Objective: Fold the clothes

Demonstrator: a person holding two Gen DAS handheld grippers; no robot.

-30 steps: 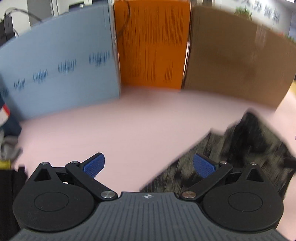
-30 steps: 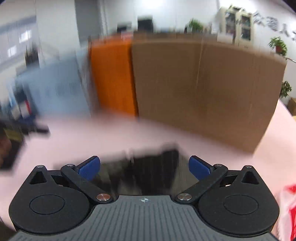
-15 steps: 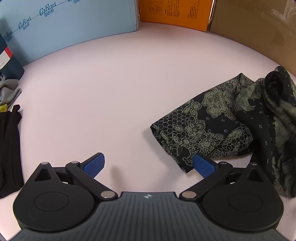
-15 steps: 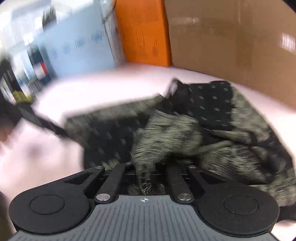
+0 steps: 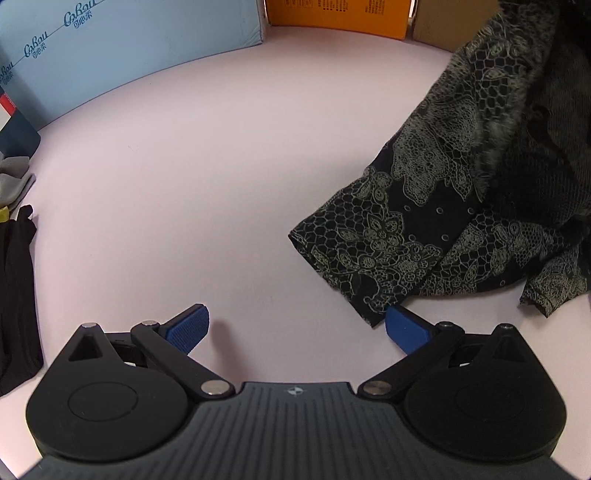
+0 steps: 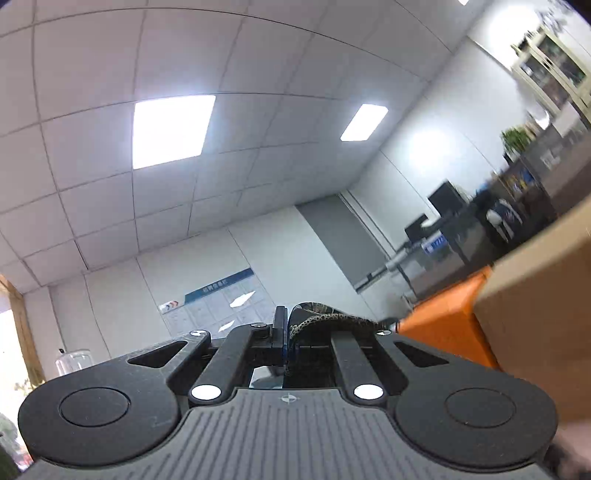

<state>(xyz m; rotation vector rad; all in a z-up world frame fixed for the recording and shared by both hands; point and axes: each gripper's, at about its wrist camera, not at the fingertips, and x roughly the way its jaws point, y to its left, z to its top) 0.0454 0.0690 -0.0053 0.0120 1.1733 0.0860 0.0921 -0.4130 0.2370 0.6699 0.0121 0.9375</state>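
A black garment with a pale lace-like print (image 5: 436, 206) trails from the pink tabletop (image 5: 192, 184) up toward the top right of the left wrist view, its lower end still resting on the table. My left gripper (image 5: 297, 330) is open just above the table, and the garment's near corner lies against its right blue fingertip (image 5: 404, 328). My right gripper (image 6: 286, 332) is tilted up at the ceiling, shut on a fold of the same patterned garment (image 6: 332, 320), which drapes over its right finger.
A light blue box (image 5: 122, 51), an orange box (image 5: 340, 14) and a brown cardboard box (image 6: 539, 314) stand along the table's far edge. Folded black cloth (image 5: 14, 295) and grey cloth (image 5: 13, 177) lie at the left edge.
My right gripper shut on the garment and swung upward, lifting part of it off the table. My left gripper dropped toward the table near the garment's corner and stayed open.
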